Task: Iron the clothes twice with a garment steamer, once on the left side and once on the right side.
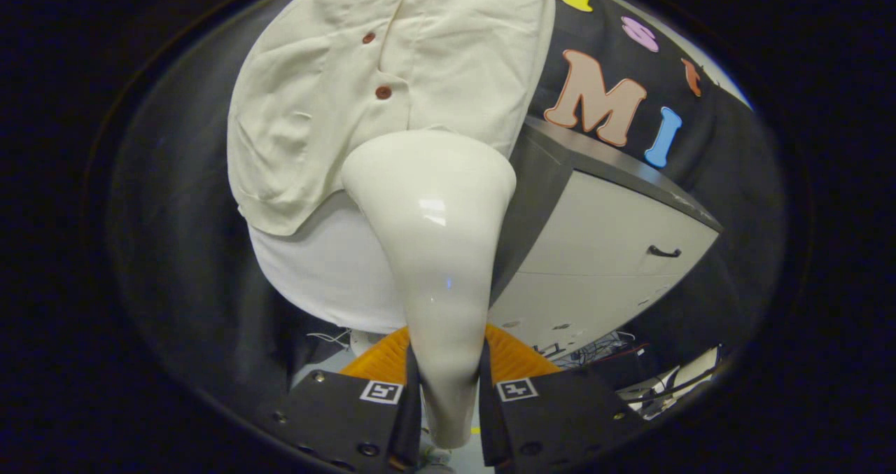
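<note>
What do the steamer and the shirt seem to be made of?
Steamer, clamped between the gripper fingers: likely glossy hard plastic, given its bright light reflection. Shirt: soft matte woven cloth, possibly cotton; it shows creases and a hem.

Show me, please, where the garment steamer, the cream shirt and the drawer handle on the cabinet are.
garment steamer [434,201]: gripper view, its wide glossy head, gripped lower down by both fingers.
cream shirt [308,110]: gripper view, the cloth beside the button row.
drawer handle [663,253]: gripper view, the middle of the dark pull.
</note>
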`<state>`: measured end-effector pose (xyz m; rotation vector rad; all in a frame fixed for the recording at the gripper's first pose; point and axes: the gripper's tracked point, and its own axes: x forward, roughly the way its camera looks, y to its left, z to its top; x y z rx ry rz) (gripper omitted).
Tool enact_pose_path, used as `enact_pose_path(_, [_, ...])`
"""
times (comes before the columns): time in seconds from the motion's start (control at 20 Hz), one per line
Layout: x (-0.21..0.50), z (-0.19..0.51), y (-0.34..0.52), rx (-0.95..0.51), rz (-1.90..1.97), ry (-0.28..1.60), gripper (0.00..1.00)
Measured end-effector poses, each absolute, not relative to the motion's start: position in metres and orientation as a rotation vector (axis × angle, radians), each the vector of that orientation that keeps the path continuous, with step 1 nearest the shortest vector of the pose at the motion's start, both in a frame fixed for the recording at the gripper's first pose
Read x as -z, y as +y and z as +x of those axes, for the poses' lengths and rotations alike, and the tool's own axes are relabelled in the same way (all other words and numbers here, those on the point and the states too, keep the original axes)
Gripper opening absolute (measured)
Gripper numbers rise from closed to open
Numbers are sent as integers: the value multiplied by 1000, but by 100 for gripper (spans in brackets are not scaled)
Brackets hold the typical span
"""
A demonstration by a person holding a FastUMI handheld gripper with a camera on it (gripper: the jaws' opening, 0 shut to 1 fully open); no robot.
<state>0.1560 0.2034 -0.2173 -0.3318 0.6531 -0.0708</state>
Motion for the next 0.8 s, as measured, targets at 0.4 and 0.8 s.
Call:
enact_pose_path(0.4, [169, 95, 214, 65, -251, 562, 34])
enact_pose_path(0.8, [102, 50, 221, 74, -173, 417, 34])
